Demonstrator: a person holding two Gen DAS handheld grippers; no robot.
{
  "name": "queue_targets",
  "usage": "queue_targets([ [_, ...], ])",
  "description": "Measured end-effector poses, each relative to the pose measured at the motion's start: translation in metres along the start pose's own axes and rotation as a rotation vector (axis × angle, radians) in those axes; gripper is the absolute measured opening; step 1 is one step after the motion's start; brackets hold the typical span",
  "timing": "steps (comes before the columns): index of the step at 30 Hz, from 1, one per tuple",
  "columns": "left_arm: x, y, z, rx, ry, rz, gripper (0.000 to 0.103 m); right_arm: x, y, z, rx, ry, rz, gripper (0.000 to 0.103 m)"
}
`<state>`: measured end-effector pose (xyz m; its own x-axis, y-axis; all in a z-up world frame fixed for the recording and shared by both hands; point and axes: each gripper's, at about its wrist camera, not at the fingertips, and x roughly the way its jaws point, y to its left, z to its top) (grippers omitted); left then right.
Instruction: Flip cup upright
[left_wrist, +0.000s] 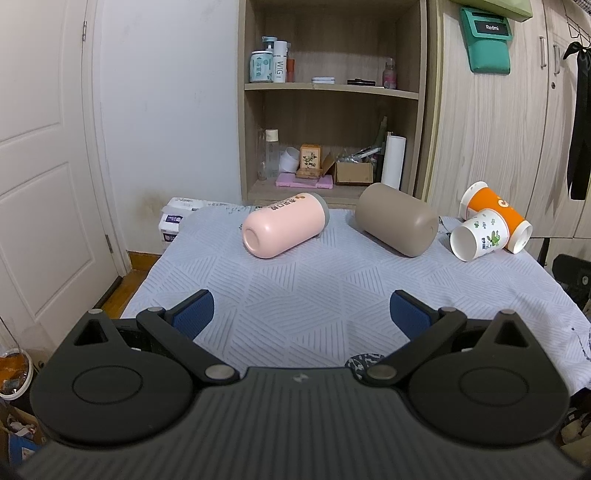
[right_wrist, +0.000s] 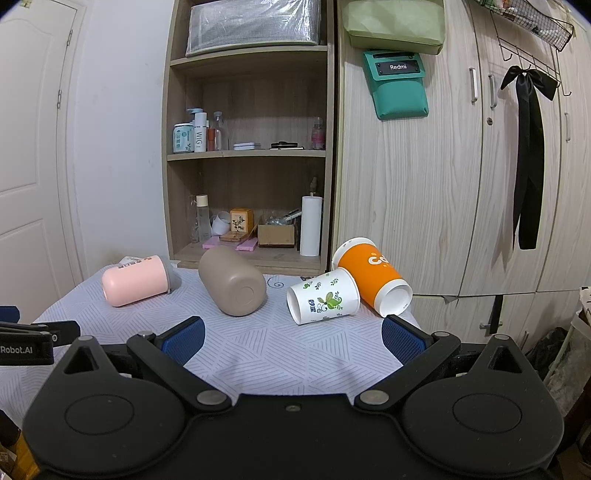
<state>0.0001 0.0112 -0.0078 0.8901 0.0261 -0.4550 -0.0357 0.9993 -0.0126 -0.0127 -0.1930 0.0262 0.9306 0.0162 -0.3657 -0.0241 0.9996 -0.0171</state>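
Lying on their sides along the far edge of the table (left_wrist: 295, 295), which is covered in a pale blue-grey patterned cloth, are four cups, none upright. The pink plastic tumbler with a grey end (left_wrist: 284, 225) sits toward the far left corner, its rounded base pointing at the left wrist camera. Just right of it, apart from it, the taupe matte tumbler (left_wrist: 397, 219) lies angled with its flat bottom facing the right wrist view (right_wrist: 232, 286). Over by the far right corner, the white paper cup with green leaf prints (right_wrist: 323, 301) has its open mouth turned left, and it's touching the orange paper cup with white lettering (right_wrist: 371, 282), which leans behind it with its base toward the right edge.

Both grippers hover over the near edge, well apart from all the cups. The left gripper (left_wrist: 302, 314) has its blue-padded fingers (left_wrist: 194, 317) spread wide with nothing between them. Same deal with the right gripper (right_wrist: 292, 339), jaws wide apart, just cloth showing in the gap.

A wooden open shelf unit (right_wrist: 247, 155) with bottles and boxes stands behind the table.
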Motion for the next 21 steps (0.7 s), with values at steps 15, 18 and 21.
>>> queue_targets([
  [15, 0.010, 0.017, 0.014, 0.017, 0.031, -0.008, 0.103, 0.022, 0.003, 0.005, 0.039, 0.094, 0.050, 0.103],
  [18, 0.021, 0.027, 0.027, 0.026, 0.080, -0.061, 0.103, 0.032, 0.011, 0.007, 0.042, 0.120, 0.084, 0.103],
  [21, 0.032, 0.035, 0.046, 0.080, 0.100, -0.087, 0.103, 0.045, 0.018, 0.013, 0.053, 0.142, 0.132, 0.103],
])
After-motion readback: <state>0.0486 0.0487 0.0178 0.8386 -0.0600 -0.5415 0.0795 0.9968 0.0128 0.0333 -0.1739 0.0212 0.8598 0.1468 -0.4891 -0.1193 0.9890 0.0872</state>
